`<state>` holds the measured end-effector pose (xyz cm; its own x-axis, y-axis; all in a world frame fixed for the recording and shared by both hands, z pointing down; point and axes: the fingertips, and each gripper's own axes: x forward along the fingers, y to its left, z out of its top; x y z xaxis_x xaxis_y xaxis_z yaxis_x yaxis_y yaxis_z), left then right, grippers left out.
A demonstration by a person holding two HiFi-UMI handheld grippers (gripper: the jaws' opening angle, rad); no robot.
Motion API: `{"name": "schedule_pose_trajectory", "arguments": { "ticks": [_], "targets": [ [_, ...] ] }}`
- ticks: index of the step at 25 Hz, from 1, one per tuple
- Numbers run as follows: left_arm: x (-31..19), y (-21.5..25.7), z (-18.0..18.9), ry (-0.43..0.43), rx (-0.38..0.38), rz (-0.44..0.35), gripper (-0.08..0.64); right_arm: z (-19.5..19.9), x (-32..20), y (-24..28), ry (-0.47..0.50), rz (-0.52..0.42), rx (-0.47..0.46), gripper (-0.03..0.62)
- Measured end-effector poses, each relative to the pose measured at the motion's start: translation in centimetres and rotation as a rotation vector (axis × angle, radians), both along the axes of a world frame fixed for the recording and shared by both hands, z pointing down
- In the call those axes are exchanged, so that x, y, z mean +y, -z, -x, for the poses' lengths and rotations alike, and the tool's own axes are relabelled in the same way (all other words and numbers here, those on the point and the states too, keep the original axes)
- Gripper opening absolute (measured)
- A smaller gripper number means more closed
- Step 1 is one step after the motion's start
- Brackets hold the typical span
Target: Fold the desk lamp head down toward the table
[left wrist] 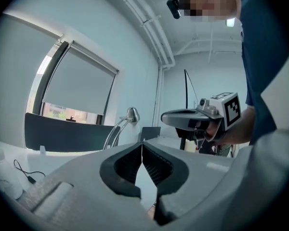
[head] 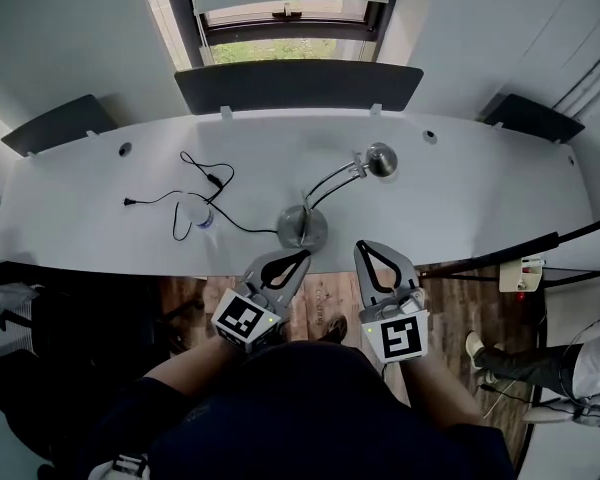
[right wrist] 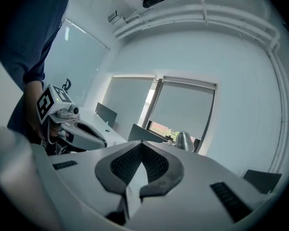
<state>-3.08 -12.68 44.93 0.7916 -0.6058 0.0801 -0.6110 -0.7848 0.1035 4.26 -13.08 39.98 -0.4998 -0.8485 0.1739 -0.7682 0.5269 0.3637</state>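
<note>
At the table [head: 70, 208] edge, left gripper [head: 300, 257] and right gripper [head: 366, 248] are closed and empty (both short of contact). Pushing the lamp head [head: 382, 159] with its base [head: 302, 227] unsteadied may tip it.

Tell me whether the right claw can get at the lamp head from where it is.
Probably yes. The right claw sits shut at the near edge of the table, and only bare tabletop lies between it and the lamp head.
</note>
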Motion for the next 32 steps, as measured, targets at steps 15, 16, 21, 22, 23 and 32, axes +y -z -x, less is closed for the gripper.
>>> {"name": "schedule_pose_trajectory", "arguments": {
  "ticks": [15, 16, 21, 22, 23, 32],
  "targets": [
    [-7.1, -7.9, -0.7, 0.082, -0.119, 0.062, 0.101, 0.9, -6.3, -2.8, 0.007, -0.052, 0.35, 0.093],
    [-7.4, -8.3, -0.8, 0.086, -0.119, 0.067, 0.112, 1.0, -6.7, -3.0, 0.002, -0.059, 0.399, 0.101],
    [-9.2, -9.9, -0.5, 0.101, -0.123, 0.086, 0.168, 0.7, -8.6, -4.0, -0.049, -0.088, 0.659, 0.176],
    [-9.6, -10.1, -0.5, 0.103, -0.124, 0.088, 0.178, 0.6, -9.0, -4.0, -0.059, -0.105, 0.713, 0.198],
    [-9.9, -10.3, -0.5, 0.103, -0.125, 0.089, 0.186, 0.6, -9.4, -4.0, -0.066, -0.128, 0.766, 0.213],
    [-11.9, -11.8, -1.4, 0.091, -0.147, 0.086, 0.192, 0.5, -12.6, -3.6, -0.12, -0.27, 1.137, 0.241]
  ]
}}
